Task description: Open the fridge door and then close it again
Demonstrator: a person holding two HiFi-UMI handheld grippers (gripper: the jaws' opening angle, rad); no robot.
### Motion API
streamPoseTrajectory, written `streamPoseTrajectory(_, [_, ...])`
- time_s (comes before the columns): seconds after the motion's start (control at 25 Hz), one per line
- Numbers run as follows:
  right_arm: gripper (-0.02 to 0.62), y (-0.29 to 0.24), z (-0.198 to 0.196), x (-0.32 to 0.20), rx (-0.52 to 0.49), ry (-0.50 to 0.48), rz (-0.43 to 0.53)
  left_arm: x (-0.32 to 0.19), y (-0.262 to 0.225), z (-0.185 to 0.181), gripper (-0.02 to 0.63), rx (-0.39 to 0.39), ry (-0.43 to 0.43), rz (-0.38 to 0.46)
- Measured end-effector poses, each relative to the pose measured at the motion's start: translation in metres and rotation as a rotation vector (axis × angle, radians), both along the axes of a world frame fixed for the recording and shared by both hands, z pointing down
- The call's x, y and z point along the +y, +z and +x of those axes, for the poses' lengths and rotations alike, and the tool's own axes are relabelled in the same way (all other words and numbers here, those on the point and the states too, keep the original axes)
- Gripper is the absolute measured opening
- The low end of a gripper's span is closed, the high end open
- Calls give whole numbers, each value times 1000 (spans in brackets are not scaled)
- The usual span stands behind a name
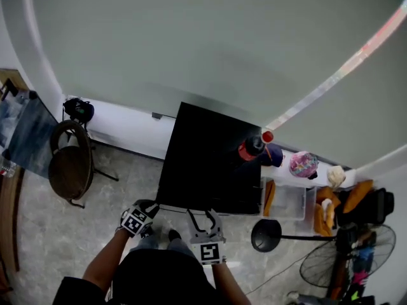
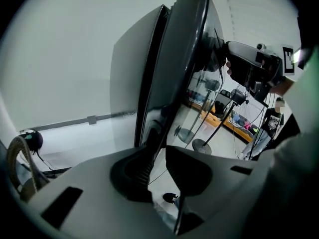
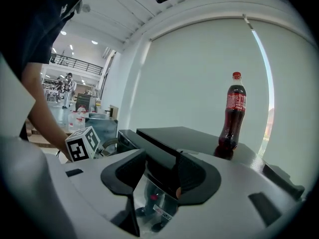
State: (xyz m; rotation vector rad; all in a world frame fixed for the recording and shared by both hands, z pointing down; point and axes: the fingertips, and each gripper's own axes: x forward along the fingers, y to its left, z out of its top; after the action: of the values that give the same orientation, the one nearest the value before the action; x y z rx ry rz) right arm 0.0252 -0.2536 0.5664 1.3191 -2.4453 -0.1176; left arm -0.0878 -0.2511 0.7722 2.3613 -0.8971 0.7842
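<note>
Right tool [image 3: 162,166]: its jaws stood partway apart, closed round the top front edge of the glossy black fridge door [image 2: 197,54]. That edge filled the gap from pad to pad.
Left tool [image 2: 160,174]: its jaws were nearly together, with a thin slit between them and nothing in it. Floor and a dark shoe [image 2: 172,198] showed through the slit. This tool hung by the fridge's front left corner, apart from the right tool.
Fridge door: it was on the front of the small black fridge [image 1: 210,164], facing both tools, and its shiny face mirrored the room. A dark seam ran between door and cabinet. Whether the door stood a crack ajar could not be told.
Fridge: it stood on the pale grey stone floor [image 1: 44,246], backed against the white wall [image 1: 191,37].
Dark cola bottle with red cap and label [image 3: 233,114]: upright on the fridge top, near its back right corner.
Round brown wooden chair [image 1: 68,165]: left of the fridge, well apart.
Low white shelf unit [image 1: 289,202]: just right of the fridge, with a pink round thing [image 1: 304,164] on top.
Black round-based stand [image 1: 267,235]: on the floor before the shelf unit.
Black standing fan [image 1: 340,262]: at the far lower right.
</note>
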Motion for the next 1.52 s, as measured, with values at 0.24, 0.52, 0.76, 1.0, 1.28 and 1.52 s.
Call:
streamPoseTrajectory(0.24, [192,-2,0,-12,4,28,14,-14,-1,3,80,4,85,-19])
streamPoseTrajectory(0.52, [190,-3,-1,-12,-5,22,7,-13,-1,3,81,7,72,-28])
streamPoseTrajectory(0.76, [177,-3,0,-10,20,9,-4,-12,0,-6,73,-29,-6,-24])
streamPoseTrajectory(1.0, [48,-25,20,15,-15,48,37,9,-50,-19,14,-11,-93,90])
streamPoseTrajectory(1.28, [15,-51,59,51,-164,157,20,34,-164,5,6,227,-115,293])
streamPoseTrajectory(1.52, [15,-76,88,73,-163,226,59,47,-252,29,6,276,-100,420])
